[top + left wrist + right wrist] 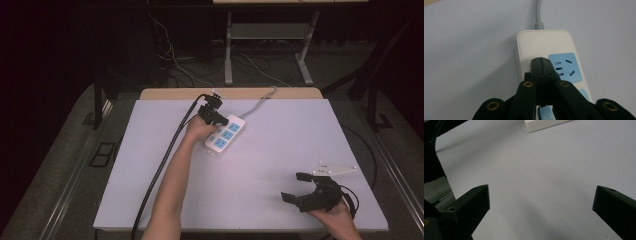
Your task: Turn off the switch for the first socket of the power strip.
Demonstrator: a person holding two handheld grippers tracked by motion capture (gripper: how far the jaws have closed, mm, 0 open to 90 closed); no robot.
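A white power strip [225, 134] lies slanted on the pale table [280, 150], a little behind the middle, with its grey cord [257, 104] running off over the far edge. The left claw [214, 116] sits on the strip's far end, its jaws pressed together with nothing between them. Its thick black cable [160, 167] trails back along the forearm and off the near edge of the table. Beyond the table stand the legs of a desk frame [228, 50] and loose wires [172, 55] on the dark floor.

The right claw [292, 186] rests near the front right corner, well apart from the strip, jaws spread wide and holding nothing; a grey three-cornered plate [334, 170] juts from its top.

The left gripper view brings the strip [544, 42] close: the shut tips [541, 62] rest on the white casing just beside a blue socket [565, 67] whose slots are plain to read (from above they blur into blue squares). A blue button [545, 114] peeks between the jaw arms. The right gripper view shows bare table [544, 177] between its two parted jaws, and just one corner of the strip [541, 125] at the top edge.
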